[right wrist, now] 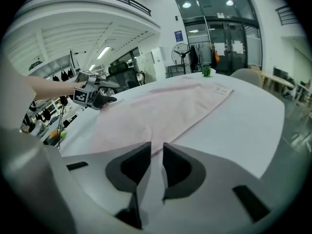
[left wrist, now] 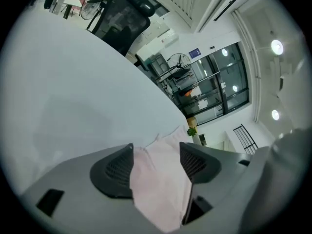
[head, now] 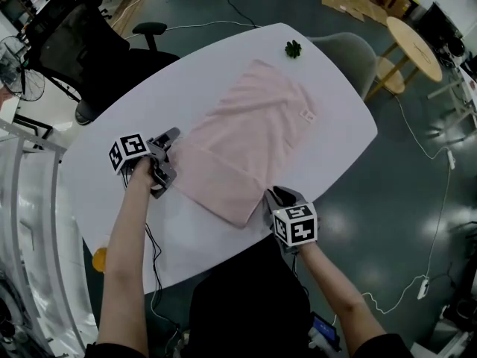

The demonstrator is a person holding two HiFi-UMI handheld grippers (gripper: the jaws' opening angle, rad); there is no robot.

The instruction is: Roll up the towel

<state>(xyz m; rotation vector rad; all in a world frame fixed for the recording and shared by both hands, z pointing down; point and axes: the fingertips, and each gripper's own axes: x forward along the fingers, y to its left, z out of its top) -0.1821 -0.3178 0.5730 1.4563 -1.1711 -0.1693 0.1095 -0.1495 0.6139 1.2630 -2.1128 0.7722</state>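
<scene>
A pale pink towel (head: 253, 136) lies spread out diagonally on the white oval table (head: 134, 103), with its near end folded over in a narrow band. My left gripper (head: 171, 159) is at the near left corner. In the left gripper view its jaws stand wide apart (left wrist: 156, 147) with towel cloth (left wrist: 161, 184) lying loosely between them. My right gripper (head: 273, 195) is at the towel's near right corner. Its jaws (right wrist: 156, 146) are only a narrow gap apart, and the towel's edge (right wrist: 165, 106) lies just ahead of them. Nothing shows gripped there.
A small green plant (head: 293, 48) sits at the table's far edge beyond the towel. A black office chair (head: 82, 43) stands at the left and a grey chair (head: 350, 51) at the far right. A round wooden table (head: 414, 47) and floor cables lie beyond.
</scene>
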